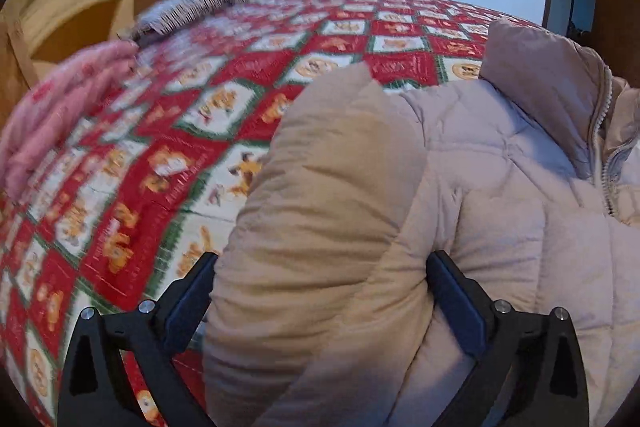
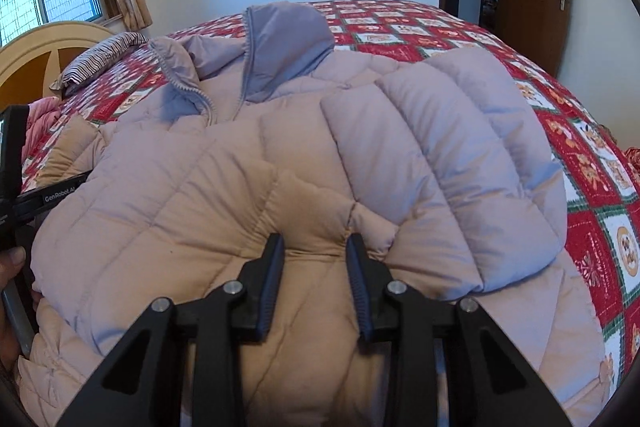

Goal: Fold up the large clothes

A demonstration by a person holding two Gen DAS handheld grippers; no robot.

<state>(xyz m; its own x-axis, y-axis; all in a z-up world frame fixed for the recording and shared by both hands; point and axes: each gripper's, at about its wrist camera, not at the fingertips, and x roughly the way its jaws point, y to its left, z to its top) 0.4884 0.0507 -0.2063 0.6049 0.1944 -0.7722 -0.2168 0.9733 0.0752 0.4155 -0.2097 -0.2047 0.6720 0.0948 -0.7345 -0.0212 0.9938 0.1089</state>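
Bedroom, bed [image 2: 592, 163] under a red-and-white patterned quilt; pale quilted puffer jacket [image 2: 224, 187] spread across its near half, front up, collar away from the cameras.

Nearest: right hand-held gripper [image 2: 314, 243] partly drawn in, both pads pressed into a puffed ridge of the jacket's lower body, pinching it. Right sleeve [image 2: 460, 147] already laid over the chest.

Left hand-held gripper [image 1: 320, 263] spread wide, the bulky left sleeve [image 1: 320, 167] bulging between the jaws; grip not made.

Step, as judged: folding the second sleeve in. Next move calls for closing on the sleeve and carrying it across toward the zip [image 1: 600, 155].

Edges: open quilt left of the sleeve, and beyond the collar. Pink bedding [image 1: 60, 115] and striped pillow [image 2: 100, 59] near the headboard [image 2: 44, 55], well apart from the jacket. Wall, window, door farthest.
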